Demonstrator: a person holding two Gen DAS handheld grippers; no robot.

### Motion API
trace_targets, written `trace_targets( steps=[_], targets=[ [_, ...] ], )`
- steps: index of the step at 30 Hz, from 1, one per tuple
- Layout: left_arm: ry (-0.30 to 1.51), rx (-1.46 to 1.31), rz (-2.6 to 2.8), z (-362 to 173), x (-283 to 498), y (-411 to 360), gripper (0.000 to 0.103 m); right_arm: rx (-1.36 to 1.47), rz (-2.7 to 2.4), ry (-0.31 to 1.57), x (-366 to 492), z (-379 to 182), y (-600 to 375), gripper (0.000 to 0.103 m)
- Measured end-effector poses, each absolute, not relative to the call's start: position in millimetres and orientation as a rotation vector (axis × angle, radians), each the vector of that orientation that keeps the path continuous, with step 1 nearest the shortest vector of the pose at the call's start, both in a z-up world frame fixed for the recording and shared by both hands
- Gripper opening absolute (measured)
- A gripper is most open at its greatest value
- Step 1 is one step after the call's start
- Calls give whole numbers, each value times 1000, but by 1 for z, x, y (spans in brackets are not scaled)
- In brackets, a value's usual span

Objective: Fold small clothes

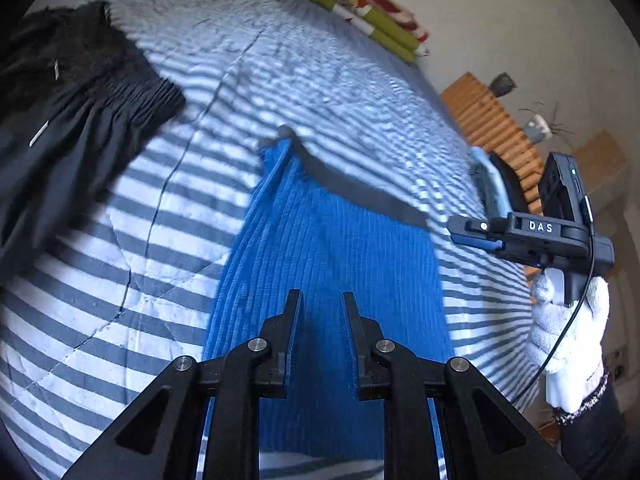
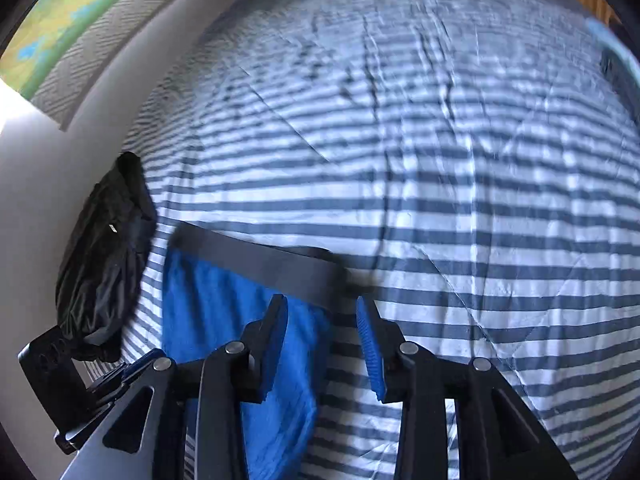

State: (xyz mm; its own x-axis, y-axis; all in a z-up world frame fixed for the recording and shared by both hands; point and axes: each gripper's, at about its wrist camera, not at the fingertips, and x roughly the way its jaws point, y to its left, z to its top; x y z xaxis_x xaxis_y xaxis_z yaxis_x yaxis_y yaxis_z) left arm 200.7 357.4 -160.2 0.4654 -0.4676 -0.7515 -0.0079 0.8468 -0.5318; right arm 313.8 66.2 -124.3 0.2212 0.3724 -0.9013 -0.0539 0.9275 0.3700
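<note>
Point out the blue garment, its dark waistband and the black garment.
blue garment (image 1: 328, 248): left wrist view, on the ribbed middle of the fabric.
dark waistband (image 2: 256, 258): right wrist view, on the middle of the band.
black garment (image 1: 68, 120): left wrist view, on its gathered part.

Bedcover: grey and white stripes throughout, taken as the landmark. On it lies a blue ribbed garment with a dark grey waistband. At the cover's edge, a black garment with small white tags. Past the far edge, folded textiles in olive green, red and white (pattern blurred). Beside the cover, an orange slatted surface. Right gripper: black frame, blue pads. Glove: white.
</note>
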Motion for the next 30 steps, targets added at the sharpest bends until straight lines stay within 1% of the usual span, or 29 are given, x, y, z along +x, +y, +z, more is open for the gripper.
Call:
trace_targets(
  steps=[3,7,8,9,10,12,14,16,18,20,21,22,23,24,25,30],
  targets=[
    [1066,-560,-292,-169,201,365,20,322,309,1353,322,-144,62,33],
    [1081,-559,-283,-179,195,369,20,377,351,1364,324,-161,68,32],
    [1088,-556,-279,-183,194,370,20,369,348,1363,323,-162,71,29],
    [1096,-554,-274,-187,193,371,20,349,354,1356,323,-161,74,18],
    [1100,-561,-273,-191,193,372,19,323,359,1345,322,-158,75,12],
    [1087,-571,-281,-193,191,374,19,283,340,1305,323,-146,73,9],
    [1086,-550,-274,-193,192,371,19,280,302,1276,332,-141,67,8],
    [1093,-519,-267,-191,194,366,19,262,294,1301,340,-146,69,8],
    [1101,-515,-273,-185,197,364,20,248,313,1320,342,-149,73,11],
    [1078,-500,-274,-171,199,366,20,294,329,1305,337,-142,67,18],
    [1060,-483,-264,-163,201,369,23,320,326,1285,331,-135,61,29],
    [1043,-469,-251,-156,205,371,32,332,314,1264,325,-129,56,41],
    [1032,-462,-241,-151,206,373,37,339,317,1251,316,-123,50,42],
    [1027,-457,-227,-148,210,377,46,347,333,1250,308,-119,47,42],
    [1032,-455,-223,-146,216,380,48,351,350,1262,298,-117,43,42],
    [1108,-465,-247,-158,241,389,48,306,405,1330,249,-126,49,42]
  ],
)
